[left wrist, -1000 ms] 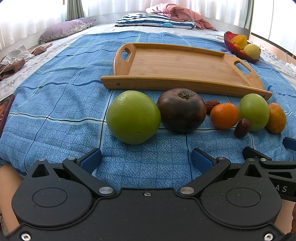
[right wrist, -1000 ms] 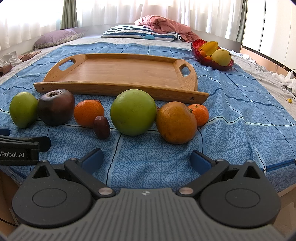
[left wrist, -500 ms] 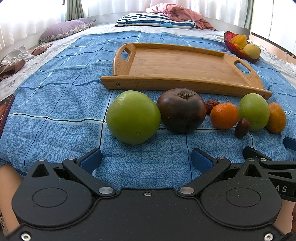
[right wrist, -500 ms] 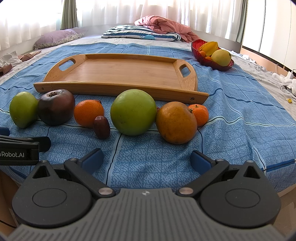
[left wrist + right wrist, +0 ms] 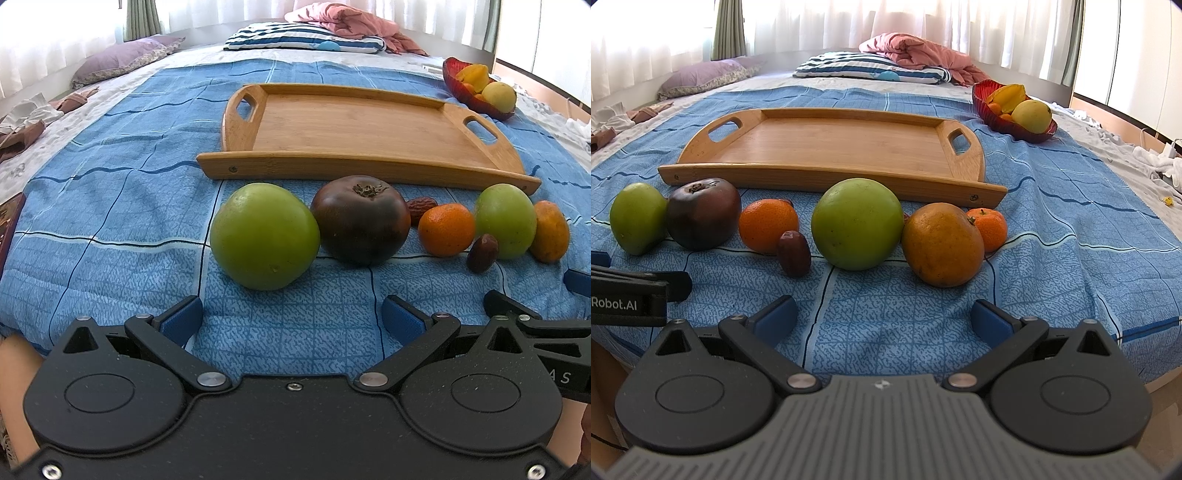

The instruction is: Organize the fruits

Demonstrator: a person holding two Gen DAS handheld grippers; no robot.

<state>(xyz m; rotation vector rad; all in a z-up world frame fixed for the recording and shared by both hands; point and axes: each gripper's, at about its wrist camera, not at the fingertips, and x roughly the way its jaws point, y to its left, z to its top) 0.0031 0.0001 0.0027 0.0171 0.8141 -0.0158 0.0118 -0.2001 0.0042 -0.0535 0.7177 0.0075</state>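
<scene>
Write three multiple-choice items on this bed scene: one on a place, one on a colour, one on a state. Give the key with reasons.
1. Where does the row of loose fruit lie?
A. on the wooden tray
B. on the blue blanket in front of the tray
C. in the red bowl

2. What colour is the fruit at the far left of the row?
A. green
B. orange
C. yellow

3. How are the two tools?
A. both open, holding nothing
B. both shut on fruit
C. left shut, right open

Key: B, the wooden tray is bare and the fruit sits on the blue blanket; A, the green fruit ends the row; A, the left tool and right tool show spread fingers.
</scene>
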